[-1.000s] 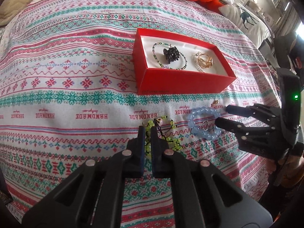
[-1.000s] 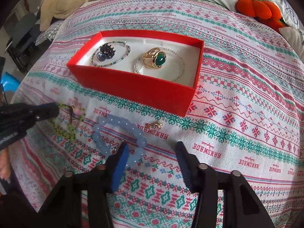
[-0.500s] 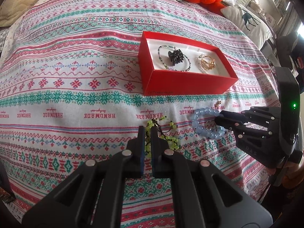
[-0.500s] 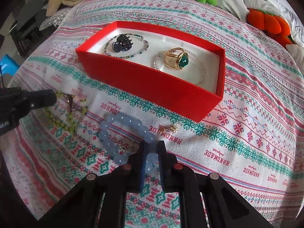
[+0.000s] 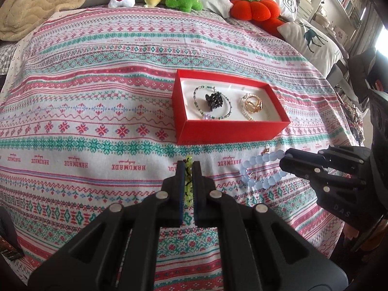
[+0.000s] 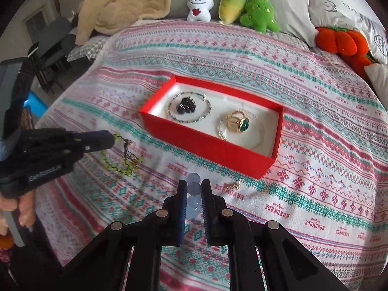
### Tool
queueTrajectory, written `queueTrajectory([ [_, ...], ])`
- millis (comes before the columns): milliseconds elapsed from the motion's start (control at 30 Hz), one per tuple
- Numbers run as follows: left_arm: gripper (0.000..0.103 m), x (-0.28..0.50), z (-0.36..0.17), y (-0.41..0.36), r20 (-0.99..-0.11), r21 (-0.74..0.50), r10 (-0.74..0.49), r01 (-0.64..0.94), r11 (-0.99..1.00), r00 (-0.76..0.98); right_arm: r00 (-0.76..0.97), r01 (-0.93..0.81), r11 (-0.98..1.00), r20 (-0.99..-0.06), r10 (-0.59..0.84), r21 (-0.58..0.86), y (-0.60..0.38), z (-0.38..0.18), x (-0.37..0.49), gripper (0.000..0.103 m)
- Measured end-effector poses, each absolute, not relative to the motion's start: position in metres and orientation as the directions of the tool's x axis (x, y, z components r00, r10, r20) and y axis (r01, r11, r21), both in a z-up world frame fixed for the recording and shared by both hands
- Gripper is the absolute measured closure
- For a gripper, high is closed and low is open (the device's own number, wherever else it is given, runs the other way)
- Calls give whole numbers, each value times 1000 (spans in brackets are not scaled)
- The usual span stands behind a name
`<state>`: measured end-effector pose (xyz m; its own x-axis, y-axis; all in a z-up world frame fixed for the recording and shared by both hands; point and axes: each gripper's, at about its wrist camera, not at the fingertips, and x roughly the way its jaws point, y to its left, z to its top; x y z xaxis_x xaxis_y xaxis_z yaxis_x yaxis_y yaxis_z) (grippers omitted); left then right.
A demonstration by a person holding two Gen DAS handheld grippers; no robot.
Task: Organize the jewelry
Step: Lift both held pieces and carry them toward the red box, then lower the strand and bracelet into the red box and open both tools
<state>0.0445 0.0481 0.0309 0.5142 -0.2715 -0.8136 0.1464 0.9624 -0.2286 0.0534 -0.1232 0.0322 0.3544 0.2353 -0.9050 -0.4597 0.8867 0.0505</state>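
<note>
My left gripper (image 5: pixel 188 167) is shut on a yellow-green bead bracelet (image 5: pixel 188 181) and holds it lifted above the patterned bedspread; the bracelet dangles from it in the right wrist view (image 6: pixel 121 156). My right gripper (image 6: pixel 194 186) is shut on a pale blue bead bracelet (image 6: pixel 194 195), which hangs from it in the left wrist view (image 5: pixel 260 169). A red jewelry box (image 5: pixel 230 131) lies beyond both grippers, holding a dark hair claw (image 5: pixel 213 100) inside a beaded bracelet, and a gold ring (image 6: pixel 237 121). A small gold earring (image 6: pixel 232 185) lies in front of the box.
Plush toys (image 6: pixel 232 4) and an orange pumpkin cushion (image 5: pixel 254 8) line the far edge of the bed. A beige blanket (image 6: pixel 126 0) lies at the back left. A deer pillow (image 5: pixel 312 41) sits at the right. The bed's edge drops off on both sides.
Both grippers have risen from the bedspread with their bracelets. The right gripper closed on the blue bracelet a second ago. The yellow-green bracelet now hangs from the left gripper.
</note>
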Motion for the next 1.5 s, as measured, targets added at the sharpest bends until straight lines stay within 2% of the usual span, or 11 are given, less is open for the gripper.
queueTrajectory([
  [633, 97, 50, 73, 39, -744, -273, -317, 165, 948, 589, 433, -443, 887, -835, 340, 131, -124, 89, 53, 91],
  [1267, 97, 73, 96, 20, -711, -308, -358, 190, 932, 605, 494, -394, 903, -789, 366, 172, -131, 112, 73, 91],
  [1500, 97, 95, 95, 9, -693, -359, -400, 194, 913, 599, 518, -353, 915, -774, 364, 194, -140, 113, 91, 91],
])
